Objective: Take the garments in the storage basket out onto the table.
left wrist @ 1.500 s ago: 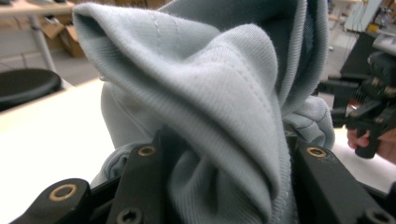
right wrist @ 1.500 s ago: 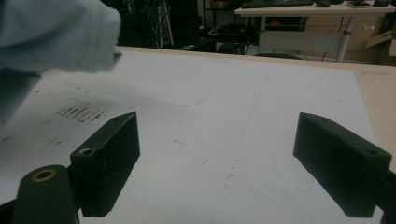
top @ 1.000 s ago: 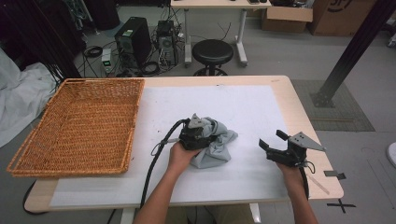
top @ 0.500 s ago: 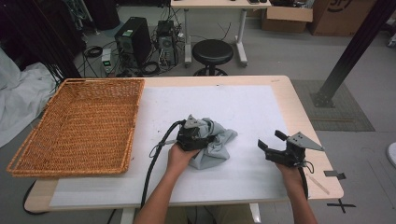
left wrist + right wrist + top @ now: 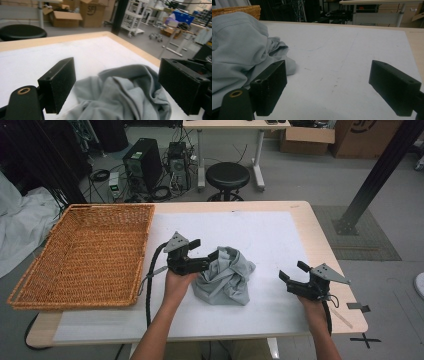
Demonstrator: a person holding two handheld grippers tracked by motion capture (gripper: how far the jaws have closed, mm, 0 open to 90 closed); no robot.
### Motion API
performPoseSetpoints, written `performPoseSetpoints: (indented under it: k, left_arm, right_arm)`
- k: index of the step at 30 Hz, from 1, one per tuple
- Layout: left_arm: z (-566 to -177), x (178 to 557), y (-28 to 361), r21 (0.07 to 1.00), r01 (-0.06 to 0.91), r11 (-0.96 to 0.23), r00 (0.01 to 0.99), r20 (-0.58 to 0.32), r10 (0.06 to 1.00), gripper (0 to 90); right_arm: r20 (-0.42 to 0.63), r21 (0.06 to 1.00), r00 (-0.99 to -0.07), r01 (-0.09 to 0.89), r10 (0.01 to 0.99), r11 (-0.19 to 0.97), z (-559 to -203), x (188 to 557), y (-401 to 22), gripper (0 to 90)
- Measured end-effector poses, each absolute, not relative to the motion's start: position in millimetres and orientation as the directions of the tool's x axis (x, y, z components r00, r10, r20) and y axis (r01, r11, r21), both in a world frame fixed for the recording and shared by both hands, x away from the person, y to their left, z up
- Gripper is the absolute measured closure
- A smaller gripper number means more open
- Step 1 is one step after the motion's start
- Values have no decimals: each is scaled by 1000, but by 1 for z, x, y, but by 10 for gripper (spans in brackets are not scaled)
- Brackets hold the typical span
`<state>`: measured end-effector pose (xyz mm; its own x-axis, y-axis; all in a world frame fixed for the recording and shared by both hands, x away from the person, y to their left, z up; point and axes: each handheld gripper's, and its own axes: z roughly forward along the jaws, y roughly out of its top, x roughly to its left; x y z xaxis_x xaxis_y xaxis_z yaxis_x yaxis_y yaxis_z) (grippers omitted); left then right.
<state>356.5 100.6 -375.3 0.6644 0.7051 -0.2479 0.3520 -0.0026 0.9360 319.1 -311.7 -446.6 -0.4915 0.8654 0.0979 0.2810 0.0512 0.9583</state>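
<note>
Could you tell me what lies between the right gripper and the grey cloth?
Nothing: the high view shows bare white mat between the right gripper and the grey cloth.

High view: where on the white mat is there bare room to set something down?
Bare mat lies between the crumpled grey cloth and the right gripper, and along the far edge behind the cloth. It is crowded where the left gripper meets the cloth, beside the wicker basket.

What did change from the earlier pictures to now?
The left gripper has just been opening its fingers, let go of the grey cloth and drew back toward the basket; the cloth lies below, unpressed. The right gripper kept its place, open.
</note>
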Motion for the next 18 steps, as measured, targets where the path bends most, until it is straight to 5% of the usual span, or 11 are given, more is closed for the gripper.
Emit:
performPoseSetpoints:
  k: [18]
  left_arm:
    - [-384, 348, 126, 926, 377, -24, 597, -223, 770, 160]
  right_arm:
    - [94, 961, -484, 273, 870, 47, -447, 318, -312, 144]
